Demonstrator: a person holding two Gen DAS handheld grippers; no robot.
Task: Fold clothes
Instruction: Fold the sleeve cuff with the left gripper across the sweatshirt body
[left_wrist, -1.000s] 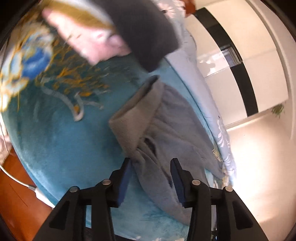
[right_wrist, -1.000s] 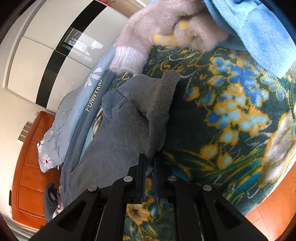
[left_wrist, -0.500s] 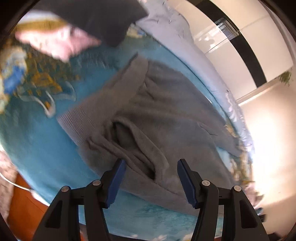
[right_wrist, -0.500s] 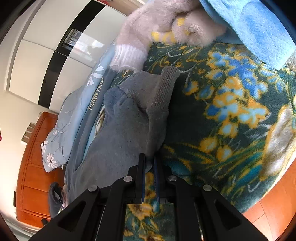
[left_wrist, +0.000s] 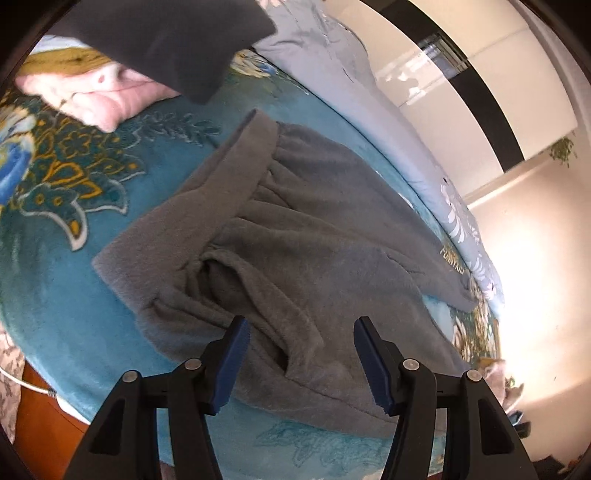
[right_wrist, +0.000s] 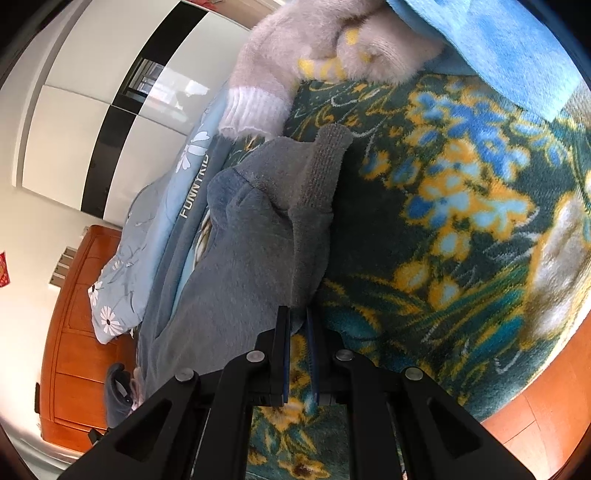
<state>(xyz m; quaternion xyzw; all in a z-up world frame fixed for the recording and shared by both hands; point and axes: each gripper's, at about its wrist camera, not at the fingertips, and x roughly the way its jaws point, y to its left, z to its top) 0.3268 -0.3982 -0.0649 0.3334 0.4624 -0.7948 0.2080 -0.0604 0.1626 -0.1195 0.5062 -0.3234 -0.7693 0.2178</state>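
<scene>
Item 1: grey fleece garment (left_wrist: 314, 236), spread on my teal floral blanket (left_wrist: 55, 280), ribbed hem toward the pink folded cloth (left_wrist: 99, 99).
Item 2: my left gripper (left_wrist: 299, 332), jaws wide, hovering over a rumpled fold.
Item 3: my right gripper (right_wrist: 297, 325), jaws narrow, pinching the garment's (right_wrist: 258, 240) edge.

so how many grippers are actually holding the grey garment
1. The right gripper is shut on the grey garment at its edge; the left gripper hangs open above it.
</scene>
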